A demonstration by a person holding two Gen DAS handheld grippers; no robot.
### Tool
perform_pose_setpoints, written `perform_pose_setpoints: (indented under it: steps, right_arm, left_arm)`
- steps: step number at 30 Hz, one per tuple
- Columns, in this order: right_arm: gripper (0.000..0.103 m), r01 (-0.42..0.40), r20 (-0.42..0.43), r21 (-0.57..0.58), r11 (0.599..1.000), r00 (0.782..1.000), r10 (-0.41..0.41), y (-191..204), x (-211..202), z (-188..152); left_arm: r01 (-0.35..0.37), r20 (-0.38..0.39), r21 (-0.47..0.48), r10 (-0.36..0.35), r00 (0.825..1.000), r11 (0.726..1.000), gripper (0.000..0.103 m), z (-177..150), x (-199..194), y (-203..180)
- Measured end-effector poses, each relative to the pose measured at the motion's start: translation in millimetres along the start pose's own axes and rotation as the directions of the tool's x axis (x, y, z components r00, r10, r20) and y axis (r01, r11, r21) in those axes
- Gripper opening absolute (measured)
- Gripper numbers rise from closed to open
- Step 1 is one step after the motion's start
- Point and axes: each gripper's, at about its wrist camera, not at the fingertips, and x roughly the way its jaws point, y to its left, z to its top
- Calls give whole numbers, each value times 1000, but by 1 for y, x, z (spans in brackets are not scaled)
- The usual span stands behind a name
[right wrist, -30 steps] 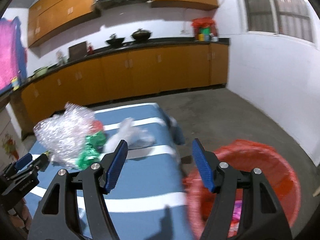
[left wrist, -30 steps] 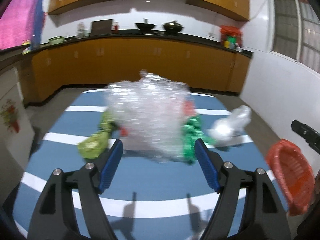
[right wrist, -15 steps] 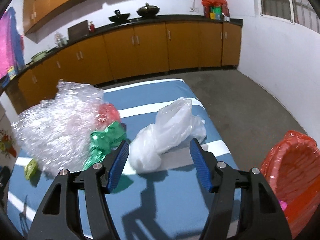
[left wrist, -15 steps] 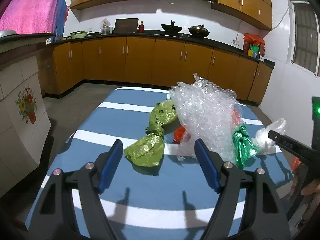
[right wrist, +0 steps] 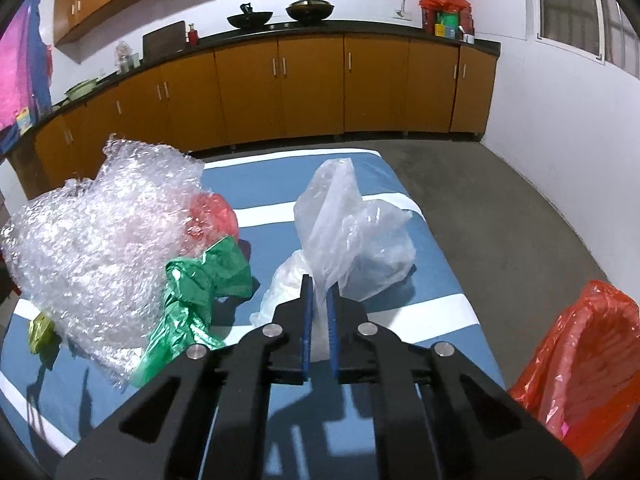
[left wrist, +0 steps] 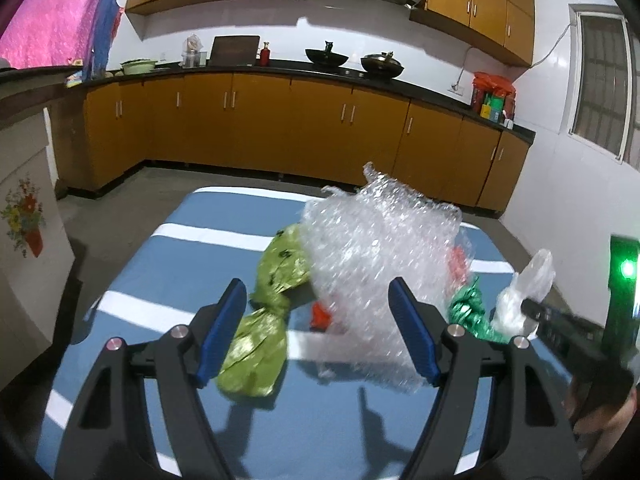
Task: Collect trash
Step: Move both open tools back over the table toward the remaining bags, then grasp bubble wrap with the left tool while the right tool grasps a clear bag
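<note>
Right gripper [right wrist: 318, 300] clamped on clear plastic bag [right wrist: 352, 232], center frame; red-lined trash bin [right wrist: 580, 364] lower right, near; left gripper [left wrist: 316, 320] jaws wide, nothing held, w/ bubble wrap [left wrist: 376, 264] straight ahead btwn them.

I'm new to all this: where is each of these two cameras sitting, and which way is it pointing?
Left wrist view: sits on the left gripper, looking along its open jaws across the striped table at the bubble wrap; the right gripper shows at the right edge.
Right wrist view: sits on the right gripper, jaws shut on the clear plastic bag, facing the cabinets, red bin at right.
Shared: bubble wrap, green bag, clear plastic bag, kitchen counter.
</note>
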Motion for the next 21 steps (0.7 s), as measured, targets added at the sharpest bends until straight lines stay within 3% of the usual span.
perform_pose_setpoints:
  steps: [8, 11, 13, 15, 21]
  right_arm:
    - [6, -15, 2, -28, 1000, 1000, 15, 2, -13, -11]
    - [6, -19, -1, -30, 999, 1000, 19, 2, -15, -13]
    - [6, -18, -2, -31, 999, 1000, 18, 3, -16, -14]
    - [6, -17, -4, -30, 999, 1000, 17, 4, -17, -13]
    - [4, -30, 4, -31, 999, 1000, 30, 6, -26, -11]
  left_arm:
    - [-1, -42, -23, 0, 999, 1000, 59, 14, 26, 0]
    - [25, -66, -38, -28, 997, 999, 40, 17, 34, 2]
    - [56, -74, -40, -59, 996, 998, 21, 18, 35, 2]
    - [78, -68, -33, -80, 994, 996, 11, 19, 34, 0]
    - [132, -33, -13, -132, 991, 991, 7, 20, 15, -5]
